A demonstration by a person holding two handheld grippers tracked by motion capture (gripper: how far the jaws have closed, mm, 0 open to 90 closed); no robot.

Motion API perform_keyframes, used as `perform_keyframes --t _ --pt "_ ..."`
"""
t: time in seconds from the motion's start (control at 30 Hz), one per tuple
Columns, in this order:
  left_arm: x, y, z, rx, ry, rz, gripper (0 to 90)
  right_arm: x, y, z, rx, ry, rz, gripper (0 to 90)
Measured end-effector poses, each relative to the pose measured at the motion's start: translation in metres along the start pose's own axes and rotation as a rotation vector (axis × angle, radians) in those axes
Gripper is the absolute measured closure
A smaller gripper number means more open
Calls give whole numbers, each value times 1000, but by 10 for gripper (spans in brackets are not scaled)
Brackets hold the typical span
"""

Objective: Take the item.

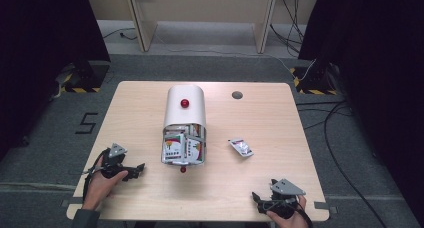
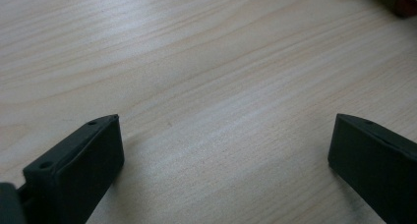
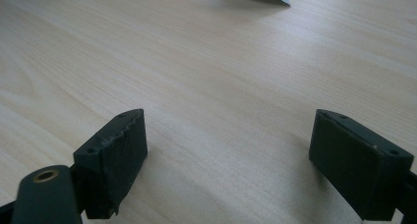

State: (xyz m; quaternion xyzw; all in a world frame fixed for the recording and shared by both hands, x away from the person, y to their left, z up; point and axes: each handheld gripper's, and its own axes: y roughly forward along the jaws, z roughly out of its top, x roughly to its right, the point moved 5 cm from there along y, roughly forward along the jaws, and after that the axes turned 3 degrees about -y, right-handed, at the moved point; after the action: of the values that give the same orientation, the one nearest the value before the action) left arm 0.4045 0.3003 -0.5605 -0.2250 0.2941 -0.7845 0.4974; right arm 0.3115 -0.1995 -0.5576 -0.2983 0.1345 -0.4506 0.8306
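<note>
my right hand-held gripper (image 1: 261, 200) wide open, empty | left hand-held gripper (image 1: 135, 171) open, empty | sachet (image 1: 241, 147) on table (image 1: 280, 123), ahead of the right one, nearer it | long axis probably diagonal

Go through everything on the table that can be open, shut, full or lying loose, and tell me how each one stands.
white container: lid slid back, front open, full of packets
loose packet: flat on table, apart from container
left gripper: open, nothing between jaws
right gripper: open, nothing between jaws

A white box (image 1: 184, 125) of packets (image 1: 183, 148) stands mid-table (image 1: 250, 188), one sachet (image 1: 241, 147) lying just right of it.
</note>
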Motion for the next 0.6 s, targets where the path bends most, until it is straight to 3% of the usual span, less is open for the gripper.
perform_keyframes --t 0.23,0.6 --pt "0 0 0 0 0 0 0 -4 -6 -10 69 -5 3 151" --pt "0 0 0 0 -1 1 0 -11 -12 -17 100 -6 0 152"
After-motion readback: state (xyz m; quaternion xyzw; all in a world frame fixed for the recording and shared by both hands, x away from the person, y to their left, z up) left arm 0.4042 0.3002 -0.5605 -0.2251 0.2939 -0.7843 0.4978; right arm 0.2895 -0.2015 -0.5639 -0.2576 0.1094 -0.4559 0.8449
